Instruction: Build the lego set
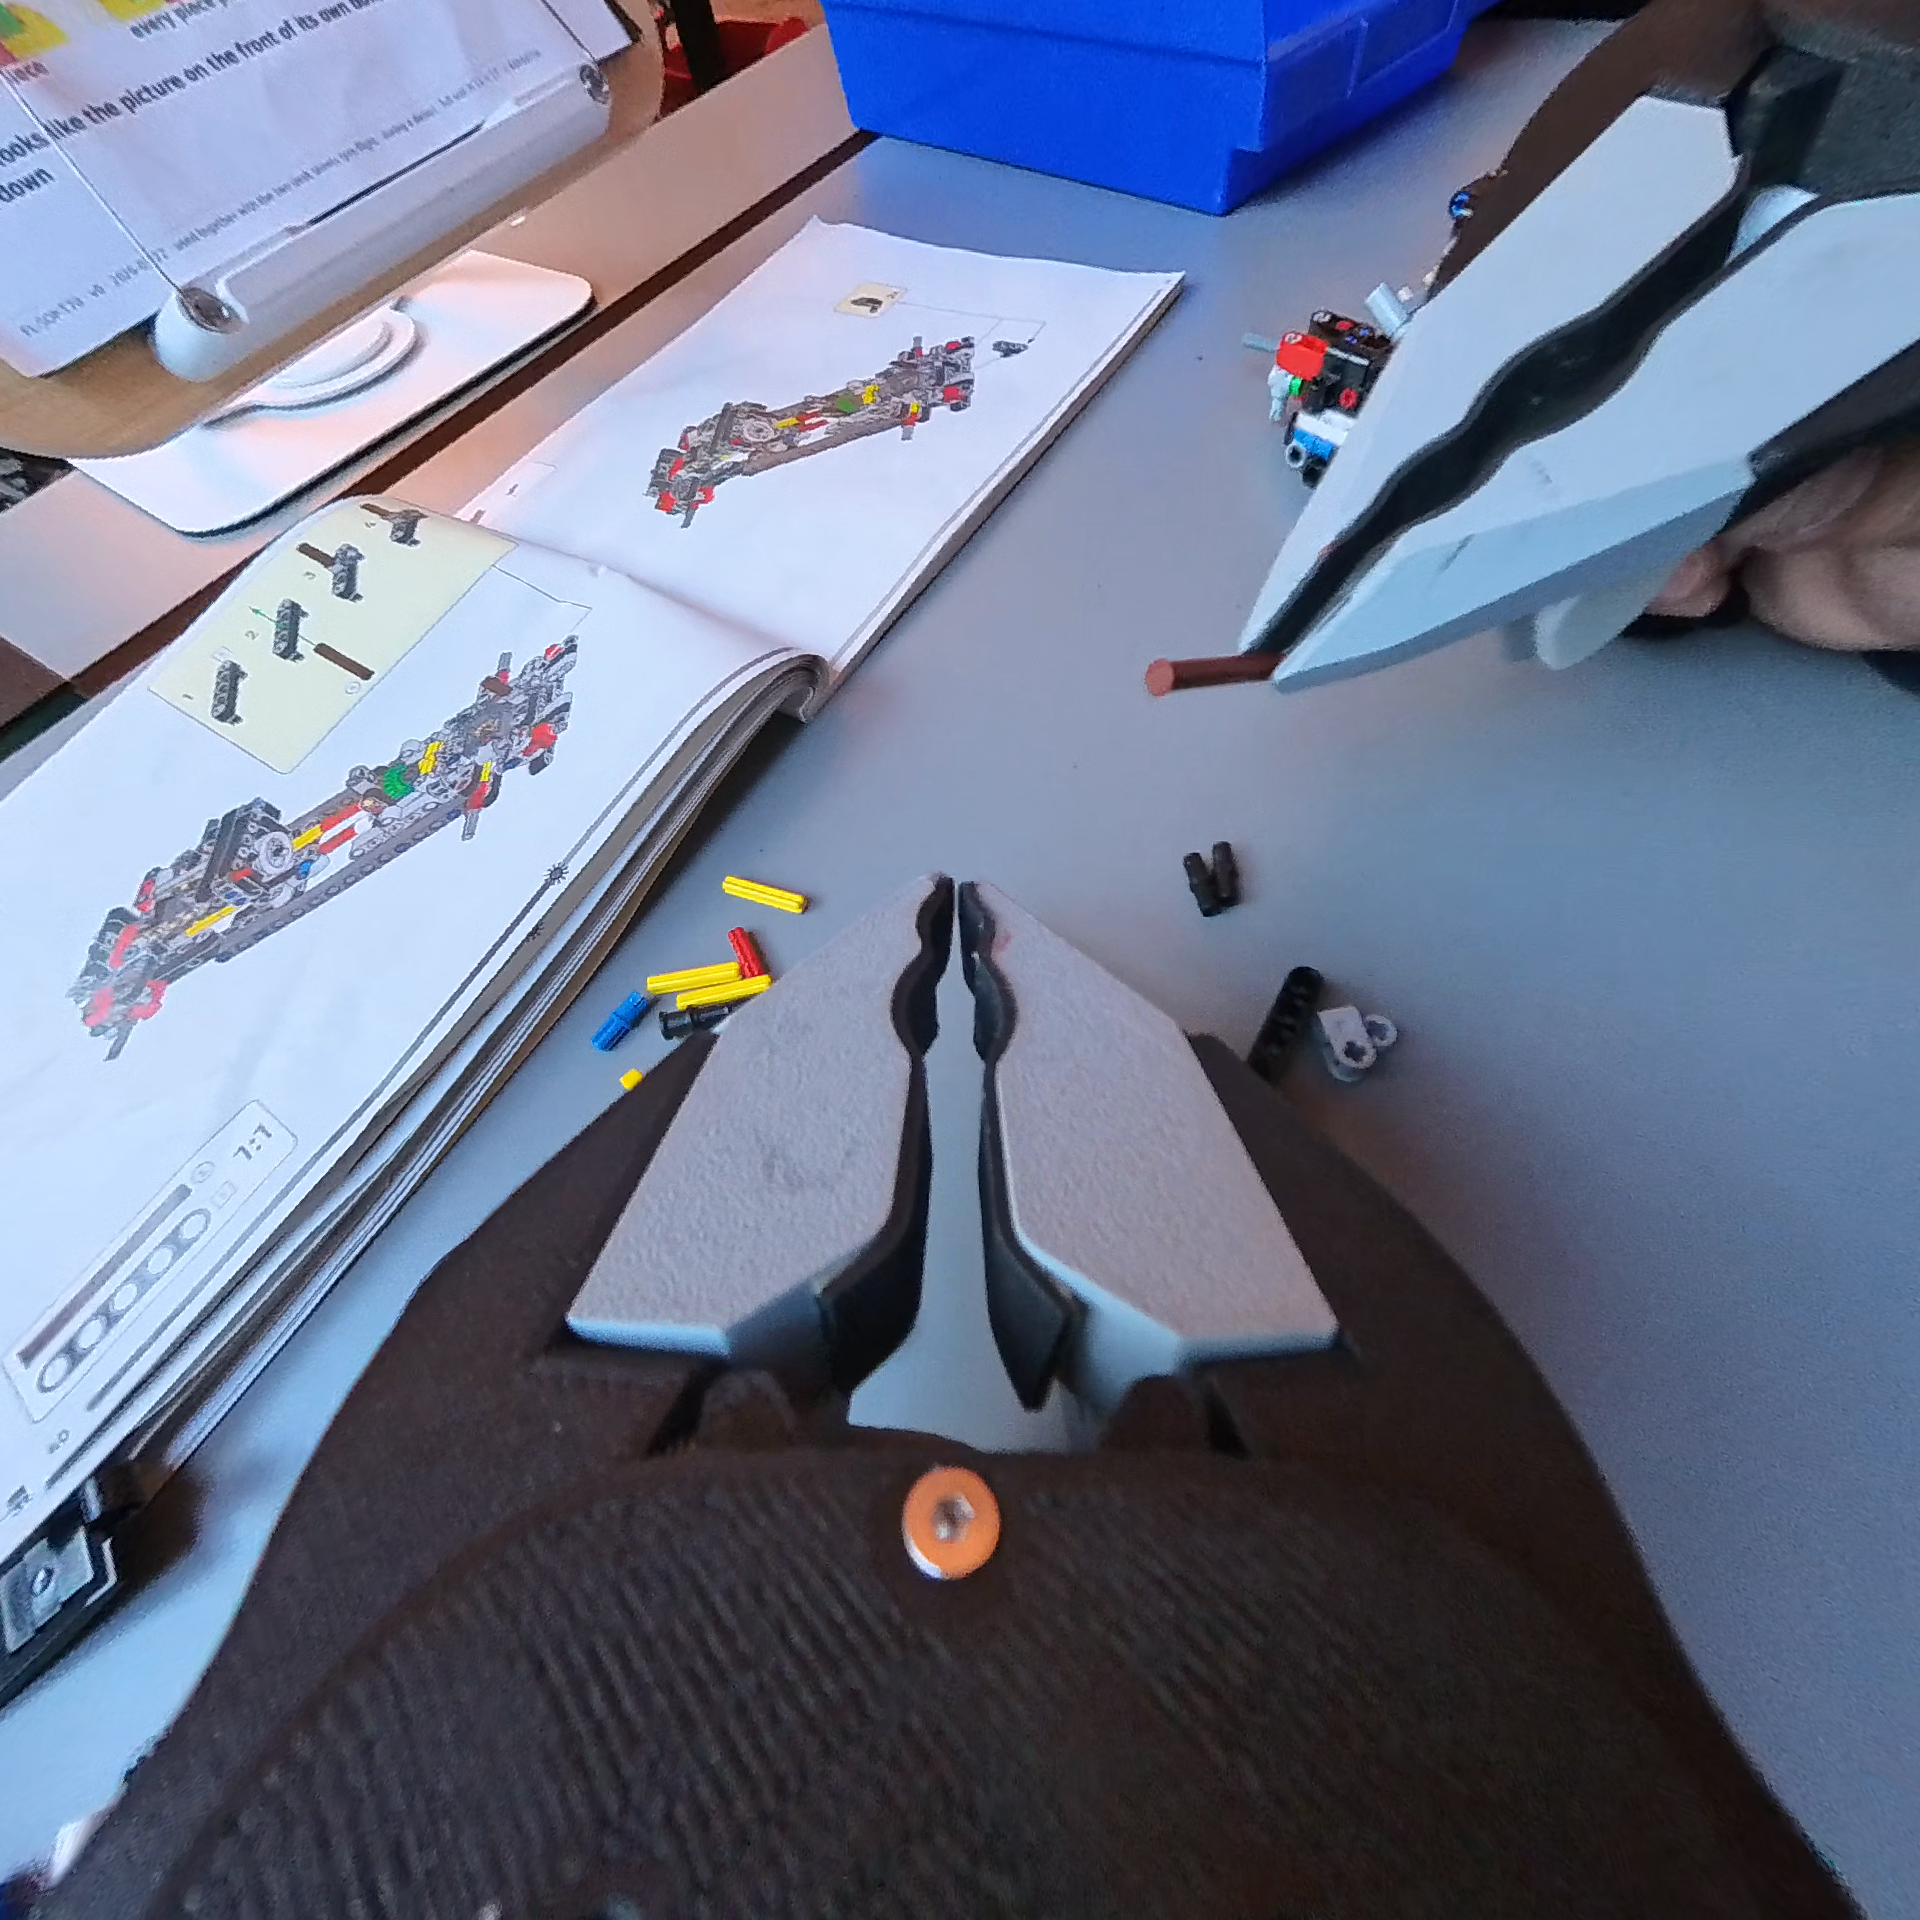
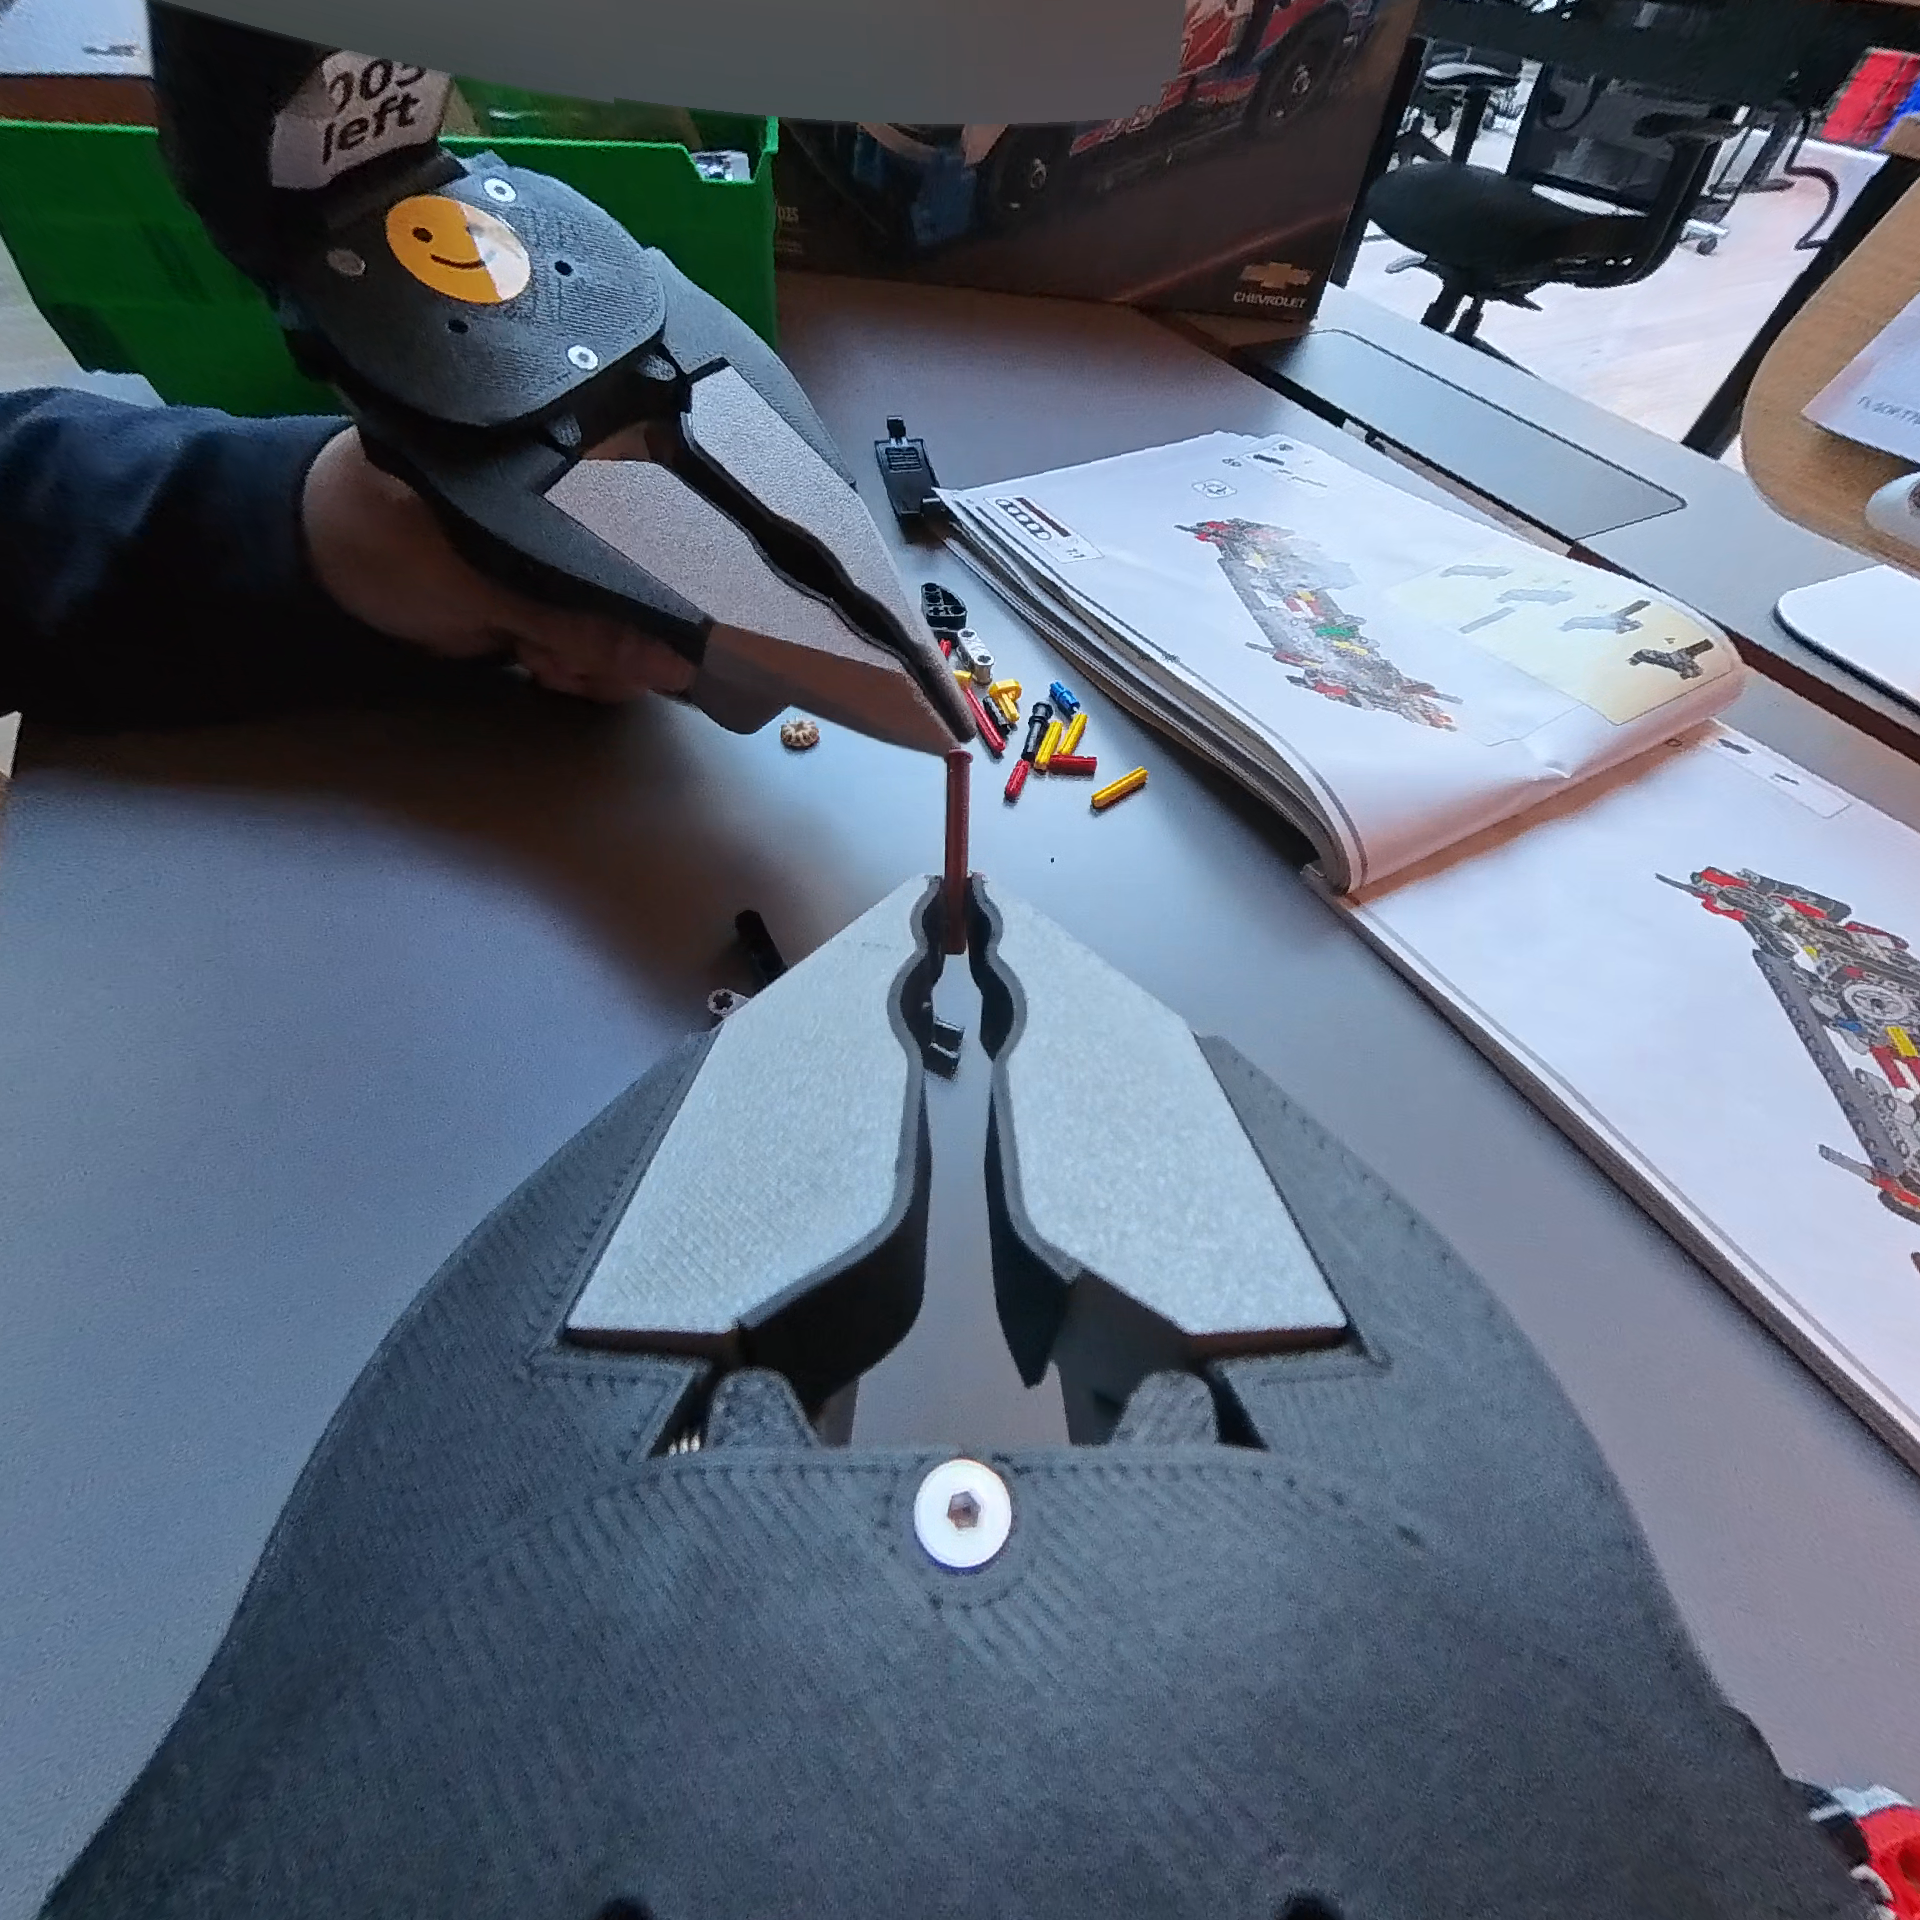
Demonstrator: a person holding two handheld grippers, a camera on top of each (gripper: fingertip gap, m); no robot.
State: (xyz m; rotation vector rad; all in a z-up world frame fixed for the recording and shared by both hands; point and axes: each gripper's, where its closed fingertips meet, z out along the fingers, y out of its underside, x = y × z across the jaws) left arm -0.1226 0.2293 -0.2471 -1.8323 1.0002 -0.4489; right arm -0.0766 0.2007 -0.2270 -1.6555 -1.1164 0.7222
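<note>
My right gripper (image 2: 951, 896) is shut on a thin reddish-brown axle (image 2: 956, 831) with a round head, which sticks out forward from the fingertips. It also shows in the left wrist view (image 1: 1210, 673), held above the grey table (image 1: 1039, 665) by the right gripper (image 1: 1280, 670). My left gripper (image 1: 956, 889) is shut with nothing visible between its pads. In the right wrist view the left gripper's tip (image 2: 961, 732) hovers right at the axle's head. A heap of small yellow, red, blue and black pins (image 1: 707, 982) lies just left of my left gripper.
An open instruction booklet (image 1: 416, 831) lies on the left. Two black pins (image 1: 1210, 878), a black beam with a grey connector (image 1: 1351, 1034) and a small brick assembly (image 1: 1320, 384) lie on the table. A blue bin (image 1: 1143, 83), a green bin (image 2: 104, 260) and a cardboard box (image 2: 1091, 208) stand at the edges. My hands' fingertips stand some 7 centimetres from each other.
</note>
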